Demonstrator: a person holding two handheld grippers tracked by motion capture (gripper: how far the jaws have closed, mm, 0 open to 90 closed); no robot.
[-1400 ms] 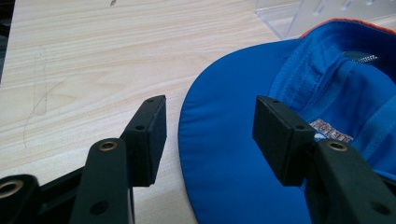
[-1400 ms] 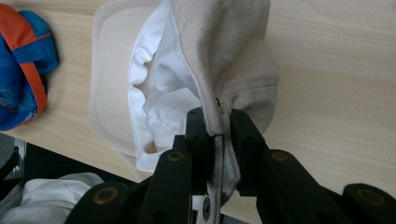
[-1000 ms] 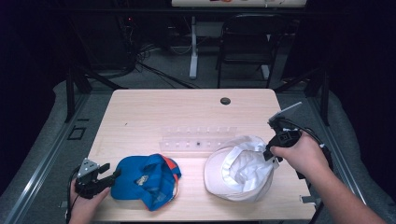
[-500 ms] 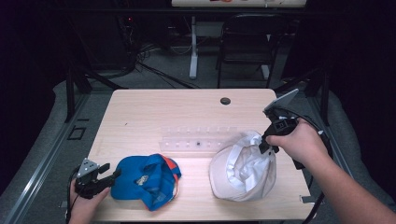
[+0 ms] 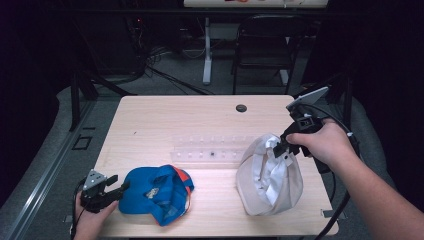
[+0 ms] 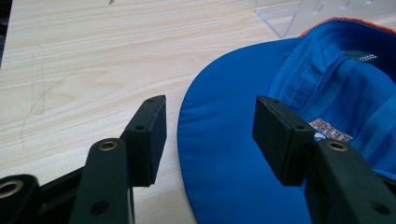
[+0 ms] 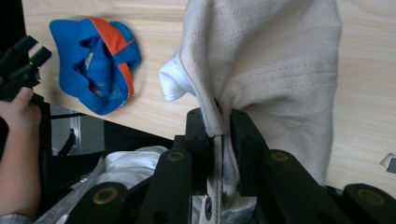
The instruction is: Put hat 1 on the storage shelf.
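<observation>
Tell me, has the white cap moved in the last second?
Yes. The right gripper has lifted the white cap off the table, up toward the clear plastic rack.

Table [image 5: 165,120]: pale wood-grain laminate, smooth, showing a matt finish with faint pencil-like marks.

Blue cap [image 6: 243,154], lying near the table's front left corner: smooth woven cloth with a slight sheen on the brim, stitched seams inside, orange cloth trim at the edge.

White cap [image 7: 275,60], hanging toward the table's front right: cream cotton-like cloth, matt, showing rows of stitching and soft folds.

Clear rack [image 5: 210,150], sitting mid-table: transparent plastic, glossy.

Right gripper [image 7: 219,122] and left gripper [image 6: 208,140]: matt black plastic jaws, brass-coloured metal rivets showing.
</observation>
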